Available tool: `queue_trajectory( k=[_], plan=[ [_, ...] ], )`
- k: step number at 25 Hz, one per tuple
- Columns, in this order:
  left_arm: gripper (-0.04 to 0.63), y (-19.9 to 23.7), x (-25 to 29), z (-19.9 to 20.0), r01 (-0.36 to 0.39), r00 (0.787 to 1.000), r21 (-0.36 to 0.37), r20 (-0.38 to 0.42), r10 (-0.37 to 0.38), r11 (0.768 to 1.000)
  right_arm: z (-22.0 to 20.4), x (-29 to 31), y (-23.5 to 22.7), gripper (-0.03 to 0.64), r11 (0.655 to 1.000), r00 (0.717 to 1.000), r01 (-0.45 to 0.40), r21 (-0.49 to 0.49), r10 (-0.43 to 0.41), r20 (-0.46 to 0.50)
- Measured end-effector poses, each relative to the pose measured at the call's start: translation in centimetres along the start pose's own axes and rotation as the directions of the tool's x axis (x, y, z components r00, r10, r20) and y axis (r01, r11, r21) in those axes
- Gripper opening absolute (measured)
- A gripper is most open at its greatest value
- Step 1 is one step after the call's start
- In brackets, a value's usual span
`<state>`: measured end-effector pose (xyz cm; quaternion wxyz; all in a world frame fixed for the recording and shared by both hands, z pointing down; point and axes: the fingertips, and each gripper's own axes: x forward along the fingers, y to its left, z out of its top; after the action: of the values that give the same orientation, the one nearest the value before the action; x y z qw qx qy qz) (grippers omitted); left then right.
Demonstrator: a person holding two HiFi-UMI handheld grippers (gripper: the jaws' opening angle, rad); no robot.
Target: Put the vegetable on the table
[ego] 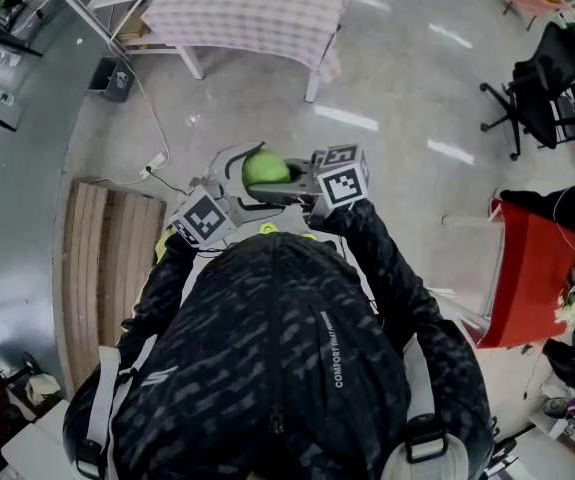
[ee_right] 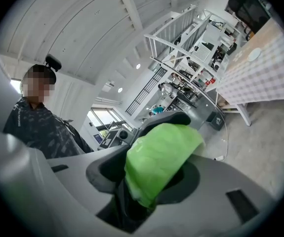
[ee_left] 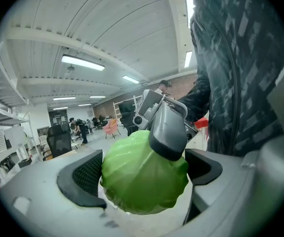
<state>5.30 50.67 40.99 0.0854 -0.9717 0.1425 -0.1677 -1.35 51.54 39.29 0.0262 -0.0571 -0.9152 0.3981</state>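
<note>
Head view shows me the cabbage [ego: 265, 167] held in the air just ahead of my chest, with the table [ego: 257, 23] well apart at 12 o'clock. Both claws pinch it: my left gripper [ee_left: 144, 174] clamps its sides, and my right gripper [ee_right: 154, 169] grips it from 3 o'clock.

Open-plan lab office — swivel chairs [ego: 532, 93], white racks [ee_right: 181, 36], strip lights [ee_left: 82, 63].
</note>
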Motion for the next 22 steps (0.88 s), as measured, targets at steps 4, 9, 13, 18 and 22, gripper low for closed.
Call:
queue_trajectory(
  k=[4,9,13,18,22],
  plan=[
    [0.497,0.3,-0.8,-0.3,-0.006,1.0,0.007,0.015,0.006,1.0,0.0,0.9,-0.2,0.152,1.0,1.0,0.004,-0.013,-0.004,0.0],
    [0.497,0.3,-1.4,-0.9,-0.006,1.0,0.014,0.021,0.006,1.0,-0.2,1.7,-0.5,0.152,1.0,1.0,0.017,-0.024,-0.017,0.002],
    [0.497,0.1,-2.0,-1.1,-0.005,1.0,0.012,0.016,0.004,1.0,-0.5,2.3,-0.4,0.152,1.0,1.0,0.011,-0.017,-0.011,0.0],
    [0.497,0.8,-2.3,-1.4,-0.011,1.0,0.012,0.008,0.01,1.0,-0.1,2.8,-1.0,0.153,1.0,1.0,0.012,-0.024,-0.012,-0.007],
    [0.497,1.5,-2.1,-2.1,-0.012,1.0,0.004,0.008,0.012,1.0,0.2,3.0,-1.8,0.152,1.0,1.0,0.011,-0.013,-0.011,-0.013]
  ],
)
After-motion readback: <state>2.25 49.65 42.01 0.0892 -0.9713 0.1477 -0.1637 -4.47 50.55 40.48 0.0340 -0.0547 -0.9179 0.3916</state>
